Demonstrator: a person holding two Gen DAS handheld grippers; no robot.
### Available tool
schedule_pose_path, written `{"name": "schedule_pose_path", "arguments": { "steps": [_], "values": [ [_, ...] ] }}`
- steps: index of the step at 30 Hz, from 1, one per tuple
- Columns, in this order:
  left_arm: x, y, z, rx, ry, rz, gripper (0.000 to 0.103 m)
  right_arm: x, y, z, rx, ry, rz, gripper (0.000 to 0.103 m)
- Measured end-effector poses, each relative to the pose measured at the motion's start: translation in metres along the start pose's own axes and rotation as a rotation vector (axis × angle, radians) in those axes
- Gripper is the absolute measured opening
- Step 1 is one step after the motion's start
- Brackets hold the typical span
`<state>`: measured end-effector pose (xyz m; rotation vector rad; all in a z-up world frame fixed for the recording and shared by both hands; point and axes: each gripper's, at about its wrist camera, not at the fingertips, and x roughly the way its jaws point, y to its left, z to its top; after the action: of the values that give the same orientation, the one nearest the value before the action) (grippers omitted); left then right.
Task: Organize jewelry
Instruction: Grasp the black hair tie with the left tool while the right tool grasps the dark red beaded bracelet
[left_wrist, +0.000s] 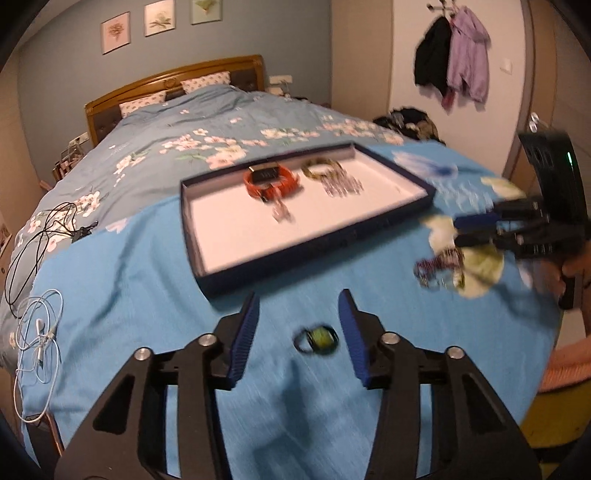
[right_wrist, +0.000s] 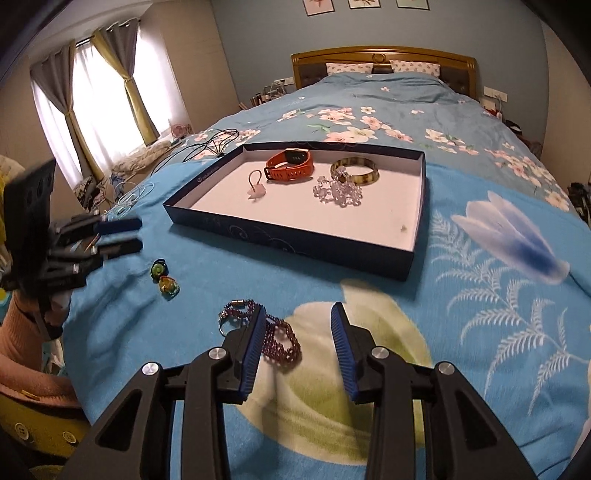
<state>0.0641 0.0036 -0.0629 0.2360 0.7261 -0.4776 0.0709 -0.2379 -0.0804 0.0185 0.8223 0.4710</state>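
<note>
Left tongs (left_wrist: 299, 306) gape wide, empty, straddling the green ring (left_wrist: 317, 340) on the blanket; right tongs (right_wrist: 297, 321) gape too, above purple beads (right_wrist: 275, 341); lower squarely, pinch lightly, then carry to the tray (right_wrist: 415, 236) beyond.

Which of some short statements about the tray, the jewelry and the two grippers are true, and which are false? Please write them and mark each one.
1. The orange watch lies inside the tray. True.
2. The purple bead bracelet lies inside the tray. False: it lies on the blue blanket, beside the right gripper.
3. The left gripper is shut on a ring. False: its jaws stand open around the green ring.
4. The clear bead bracelet lies beside the amber bangle. True.
</note>
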Motion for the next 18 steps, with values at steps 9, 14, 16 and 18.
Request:
{"name": "schedule_pose_path", "arguments": {
  "steps": [9, 14, 16, 18],
  "values": [
    [0.017, -0.022, -0.010, 0.097, 0.068, 0.008, 0.025, 0.003, 0.002, -0.006, 0.017, 0.007, 0.021, 0.035],
    [0.030, -0.025, -0.010, 0.132, 0.112, 0.036, 0.023, 0.005, 0.002, -0.007, 0.030, 0.012, 0.029, 0.035],
    [0.030, -0.028, -0.010, 0.151, 0.107, 0.045, 0.023, 0.006, 0.002, -0.007, 0.031, 0.014, 0.032, 0.035],
    [0.031, -0.031, -0.009, 0.164, 0.108, 0.043, 0.023, 0.006, 0.002, -0.008, 0.032, 0.015, 0.036, 0.035]
  ]
}}
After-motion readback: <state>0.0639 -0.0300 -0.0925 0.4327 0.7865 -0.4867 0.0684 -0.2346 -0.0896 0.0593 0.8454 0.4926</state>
